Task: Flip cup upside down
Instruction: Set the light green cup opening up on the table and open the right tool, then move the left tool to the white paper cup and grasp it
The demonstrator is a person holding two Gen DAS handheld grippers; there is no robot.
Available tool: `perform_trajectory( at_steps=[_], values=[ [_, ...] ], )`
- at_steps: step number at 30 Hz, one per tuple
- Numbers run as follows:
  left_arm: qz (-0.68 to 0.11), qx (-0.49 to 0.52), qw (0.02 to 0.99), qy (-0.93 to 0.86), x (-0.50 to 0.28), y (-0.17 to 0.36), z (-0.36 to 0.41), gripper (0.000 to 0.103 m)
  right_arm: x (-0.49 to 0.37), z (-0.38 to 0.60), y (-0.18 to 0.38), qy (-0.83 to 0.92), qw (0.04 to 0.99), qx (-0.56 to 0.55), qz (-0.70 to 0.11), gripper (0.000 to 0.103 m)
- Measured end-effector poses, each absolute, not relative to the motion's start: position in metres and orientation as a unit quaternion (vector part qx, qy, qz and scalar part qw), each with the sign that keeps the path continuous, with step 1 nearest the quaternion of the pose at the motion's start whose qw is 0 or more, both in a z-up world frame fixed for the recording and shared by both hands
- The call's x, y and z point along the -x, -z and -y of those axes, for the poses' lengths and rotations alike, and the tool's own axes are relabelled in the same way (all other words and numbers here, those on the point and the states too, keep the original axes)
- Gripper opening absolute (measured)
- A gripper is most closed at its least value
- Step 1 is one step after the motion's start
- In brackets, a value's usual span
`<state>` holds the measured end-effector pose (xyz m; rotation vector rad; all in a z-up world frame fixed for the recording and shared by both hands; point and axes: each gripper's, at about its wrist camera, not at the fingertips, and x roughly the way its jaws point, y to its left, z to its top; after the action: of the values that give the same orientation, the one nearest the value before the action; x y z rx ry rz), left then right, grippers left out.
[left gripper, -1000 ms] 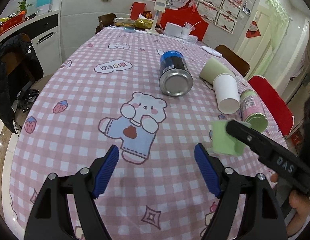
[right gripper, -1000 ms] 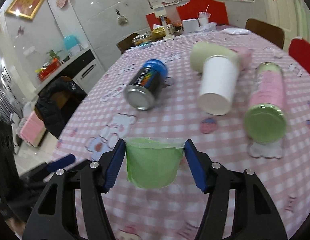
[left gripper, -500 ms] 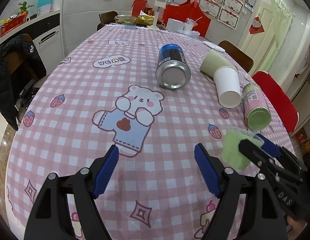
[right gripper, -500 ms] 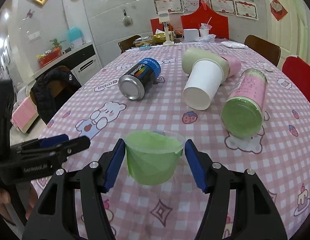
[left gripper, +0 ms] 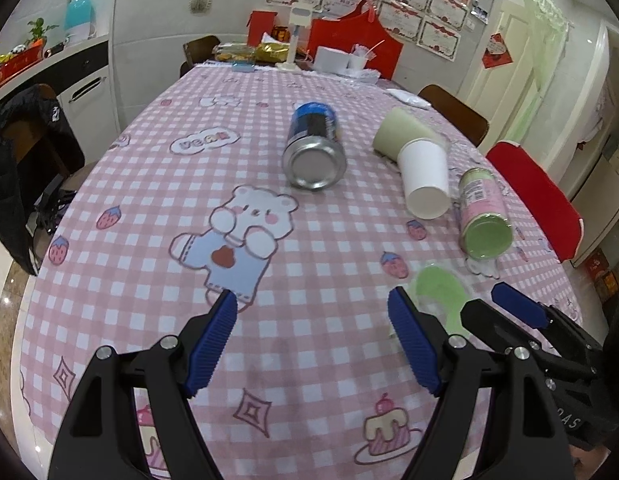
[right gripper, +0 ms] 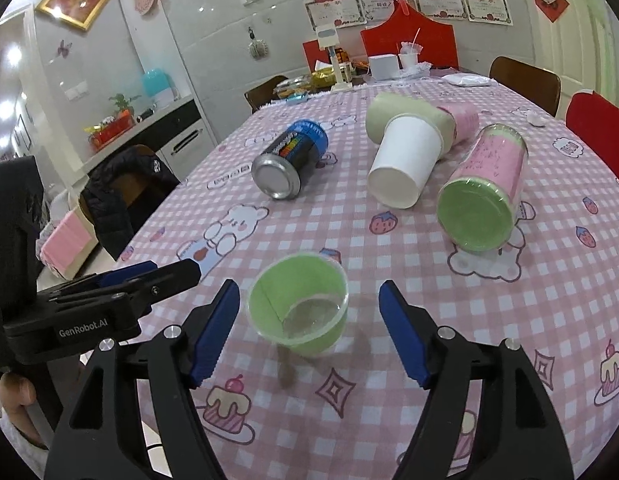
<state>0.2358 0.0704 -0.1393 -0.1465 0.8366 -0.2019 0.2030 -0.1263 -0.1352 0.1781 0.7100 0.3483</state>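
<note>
The green plastic cup (right gripper: 297, 292) sits mouth up, tilted toward the camera, its clear bottom showing through the mouth. It lies between the blue pads (right gripper: 217, 332) of my right gripper (right gripper: 309, 286), whose jaws are opening, with a gap on each side of the cup. A shadow falls under it; I cannot tell whether it rests on the cloth. In the left wrist view the cup (left gripper: 437, 288) is a green blur in front of my right gripper (left gripper: 485, 302). My left gripper (left gripper: 313, 320) stands open over the tablecloth with nothing in it, and shows at the left edge (right gripper: 161, 274).
On the pink checked tablecloth (left gripper: 149, 208) lie a blue can (right gripper: 289, 160), a white paper cup (right gripper: 403, 164) stuck in a pale green one, and a pink bottle with a green lid (right gripper: 479, 192). A red chair (left gripper: 537, 200) stands at the right edge.
The right jaws, pressed on the green cup before, have parted and let it go. The cup now tips toward the camera. Both grippers drifted slightly over the table.
</note>
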Motion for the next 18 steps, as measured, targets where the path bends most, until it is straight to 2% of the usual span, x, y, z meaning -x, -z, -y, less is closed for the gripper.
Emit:
perform_trajectory(
  at_steps=[9, 18],
  values=[
    [-0.401, 0.052, 0.905, 0.135, -0.257, 0.117, -0.036, 0.077, -0.213, 0.164, 0.118, -0.129, 0.934, -0.108, -0.316, 0.070],
    [-0.409, 0.000, 0.896, 0.175, -0.310, 0.101, 0.033, 0.077, -0.238, 0.221, 0.100, -0.056, 0.952, -0.120, -0.275, 0.071]
  ],
)
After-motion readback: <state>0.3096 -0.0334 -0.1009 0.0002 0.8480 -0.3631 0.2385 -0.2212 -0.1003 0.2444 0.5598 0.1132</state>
